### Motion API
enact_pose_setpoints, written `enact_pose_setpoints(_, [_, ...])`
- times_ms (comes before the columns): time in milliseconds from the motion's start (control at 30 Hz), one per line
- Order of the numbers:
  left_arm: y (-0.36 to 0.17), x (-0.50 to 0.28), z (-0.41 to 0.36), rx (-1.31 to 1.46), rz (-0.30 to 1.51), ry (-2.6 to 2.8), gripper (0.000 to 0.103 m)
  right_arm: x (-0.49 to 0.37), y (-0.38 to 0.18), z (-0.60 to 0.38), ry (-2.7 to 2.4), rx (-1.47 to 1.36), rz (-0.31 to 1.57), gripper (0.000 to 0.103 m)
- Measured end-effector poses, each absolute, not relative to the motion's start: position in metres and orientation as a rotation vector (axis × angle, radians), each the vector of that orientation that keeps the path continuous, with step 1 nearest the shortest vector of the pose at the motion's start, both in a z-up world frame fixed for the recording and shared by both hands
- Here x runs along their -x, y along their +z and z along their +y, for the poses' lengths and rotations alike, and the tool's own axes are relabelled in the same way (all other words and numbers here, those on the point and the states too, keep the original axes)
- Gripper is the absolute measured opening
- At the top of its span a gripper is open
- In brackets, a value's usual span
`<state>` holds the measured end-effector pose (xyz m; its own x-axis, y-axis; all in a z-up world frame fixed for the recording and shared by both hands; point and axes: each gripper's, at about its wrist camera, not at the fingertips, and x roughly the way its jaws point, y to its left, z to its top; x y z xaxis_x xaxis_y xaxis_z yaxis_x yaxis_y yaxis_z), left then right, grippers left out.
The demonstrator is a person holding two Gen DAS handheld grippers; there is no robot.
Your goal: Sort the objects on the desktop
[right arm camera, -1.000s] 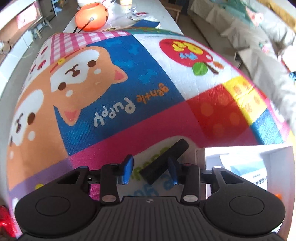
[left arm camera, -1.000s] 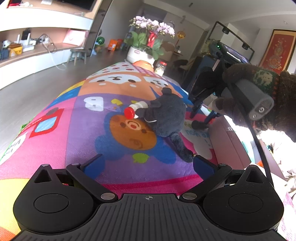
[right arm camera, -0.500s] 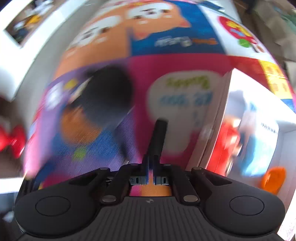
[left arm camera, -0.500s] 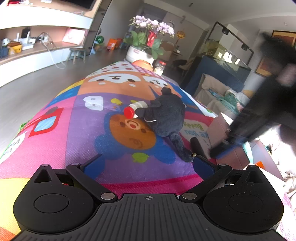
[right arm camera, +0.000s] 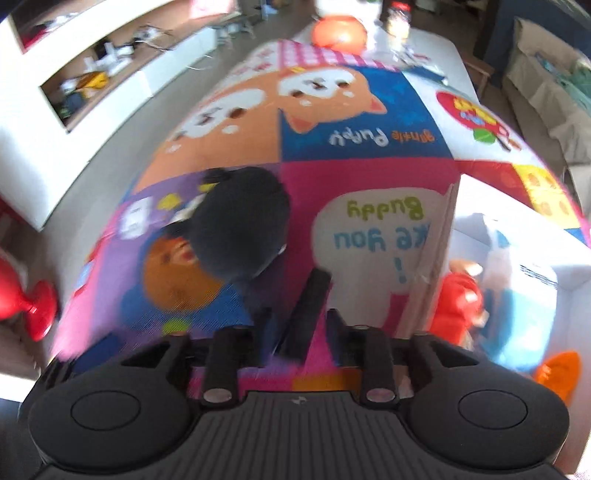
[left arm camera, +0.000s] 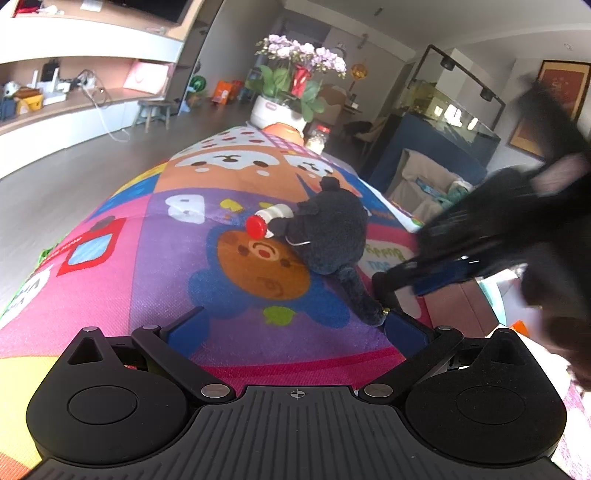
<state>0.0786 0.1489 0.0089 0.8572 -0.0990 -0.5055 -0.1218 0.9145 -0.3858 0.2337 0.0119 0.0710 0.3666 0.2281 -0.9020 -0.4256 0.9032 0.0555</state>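
A black plush toy (left arm camera: 328, 232) lies on the colourful play mat (left arm camera: 147, 258), with a small red-capped bottle (left arm camera: 258, 225) at its left side. My left gripper (left arm camera: 295, 323) hovers low over the mat's near end, open and empty. My right gripper (right arm camera: 301, 330) comes in blurred from the right (left arm camera: 437, 277), pointing steeply down beside the toy's tail. Its jaws are opening. A black bar (right arm camera: 308, 302) stands between them, with a gap showing on its left side. The bar's far end (left arm camera: 384, 286) is near the mat.
A white box (right arm camera: 441, 258) sits on the mat's right side, holding red, blue and orange items. An orange ball (right arm camera: 340, 31) and a flower pot (left arm camera: 277, 110) stand past the mat's far end. A red stool (right arm camera: 22, 299) is on the floor at the left.
The right gripper swung from the far right of the mat to the near side by the box, shut on the black bar on the way, and now its jaws stand apart. The left gripper stayed put.
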Motion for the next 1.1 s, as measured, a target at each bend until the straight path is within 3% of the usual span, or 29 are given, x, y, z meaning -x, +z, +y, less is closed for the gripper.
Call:
enact_pose_setpoints(67, [0.009,-0.078,0.150,0.424,0.541,0.009,0.103,-0.246,0.056,0.019,0.403,0.211,1.135,0.031])
enact_pose_setpoints(100, [0.008,-0.078,0.150,0.428,0.540,0.008,0.103,-0.247,0.051,0.021,0.416,0.228,1.143,0.024])
enact_pose_setpoints(200, [0.007,-0.077,0.154,0.454,0.533,0.003,0.103,-0.229,0.052,0.023,0.486,0.322,1.094,0.020])
enact_pose_setpoints(400, [0.007,-0.077,0.156,0.469,0.527,0.008,0.103,-0.161,0.072,-0.018,0.625,0.350,1.065,0.018])
enact_pose_setpoints(600, [0.009,-0.078,0.149,0.420,0.536,0.024,0.103,-0.097,0.092,-0.074,0.563,0.408,0.863,0.020])
enact_pose_setpoints(667, [0.011,-0.080,0.144,0.388,0.543,0.033,0.103,-0.086,0.099,-0.099,0.527,0.339,0.807,0.029])
enact_pose_setpoints(733, [0.013,-0.082,0.138,0.341,0.557,0.037,0.103,-0.075,0.102,-0.127,0.481,0.260,0.750,0.059])
enact_pose_setpoints(800, [0.018,-0.087,0.128,0.267,0.556,0.040,0.103,-0.059,0.098,-0.148,0.430,0.212,0.685,0.081])
enact_pose_setpoints(833, [0.022,-0.089,0.123,0.221,0.539,0.041,0.103,-0.052,0.094,-0.157,0.408,0.196,0.660,0.086])
enact_pose_setpoints(1100, [0.043,-0.146,0.078,-0.136,0.486,0.073,0.103,-0.030,0.047,-0.206,0.262,0.029,0.622,0.096])
